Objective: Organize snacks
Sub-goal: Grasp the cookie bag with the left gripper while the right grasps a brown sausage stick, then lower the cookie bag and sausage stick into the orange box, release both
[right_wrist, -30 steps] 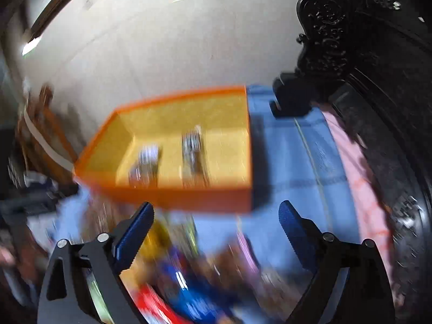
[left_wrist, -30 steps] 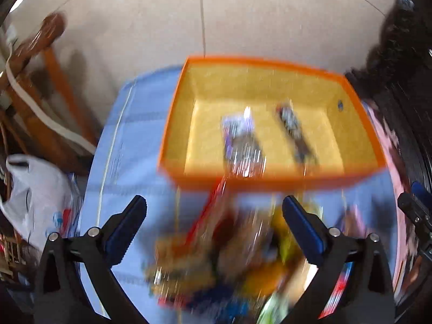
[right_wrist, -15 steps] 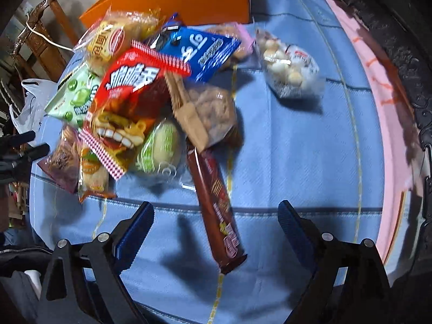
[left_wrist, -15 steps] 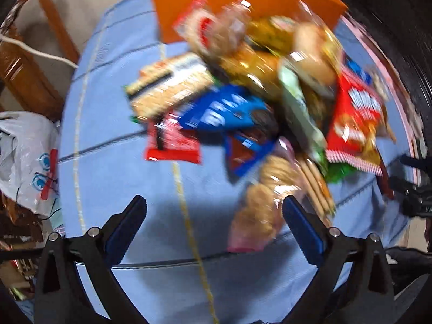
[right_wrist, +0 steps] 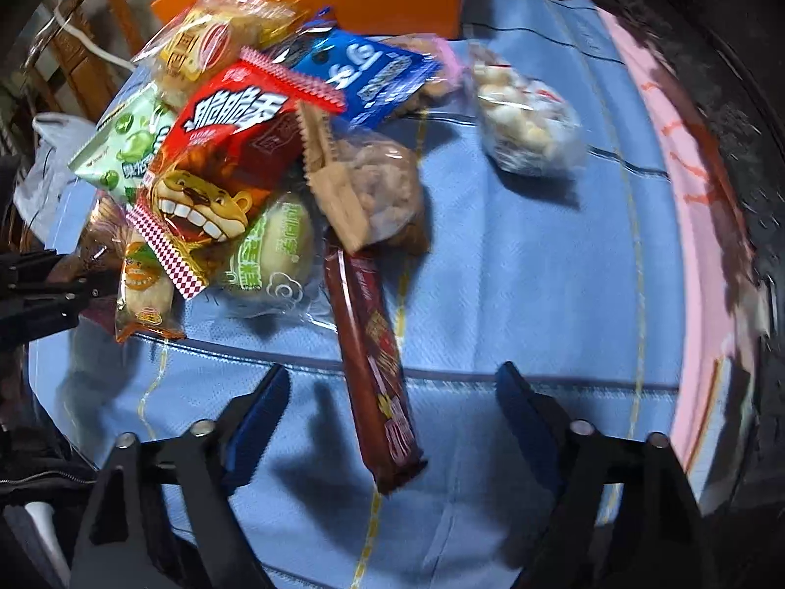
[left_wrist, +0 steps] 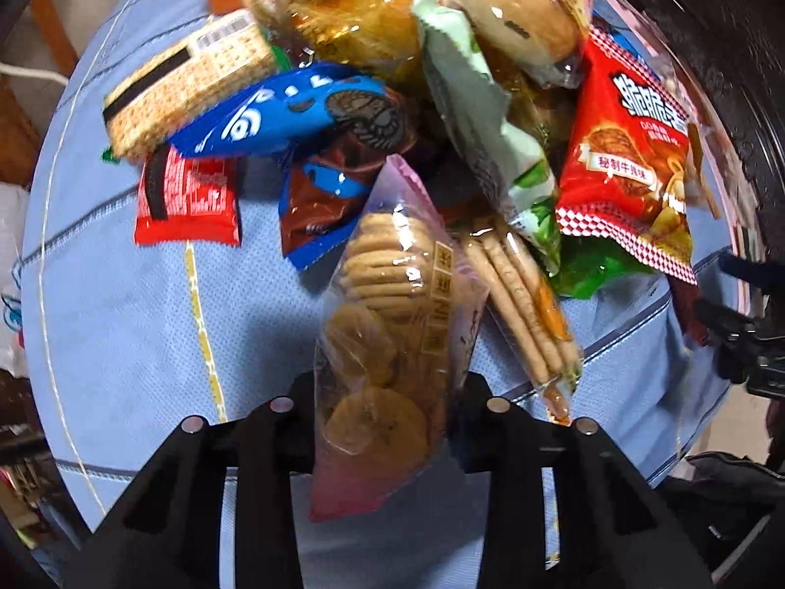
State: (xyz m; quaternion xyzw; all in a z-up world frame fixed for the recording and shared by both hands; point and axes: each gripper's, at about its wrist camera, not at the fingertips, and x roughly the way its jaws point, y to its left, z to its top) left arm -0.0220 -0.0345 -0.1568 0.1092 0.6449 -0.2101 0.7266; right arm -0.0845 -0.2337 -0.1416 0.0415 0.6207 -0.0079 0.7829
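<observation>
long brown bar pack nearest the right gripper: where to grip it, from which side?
Grip the long brown bar pack across its narrow width, near the free lower end, coming straight down from above. It lies flat on the blue cloth, lengthwise between the fingers of the right gripper, whose jaws are closing but not yet touching it. Its upper end is tucked under the clear nut bag, so avoid that end.

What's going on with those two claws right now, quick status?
Left gripper closing on the clear cookie bag. Right gripper closing, long brown snack bar between its jaws, not pinched. Snack pile crowds both.
</observation>
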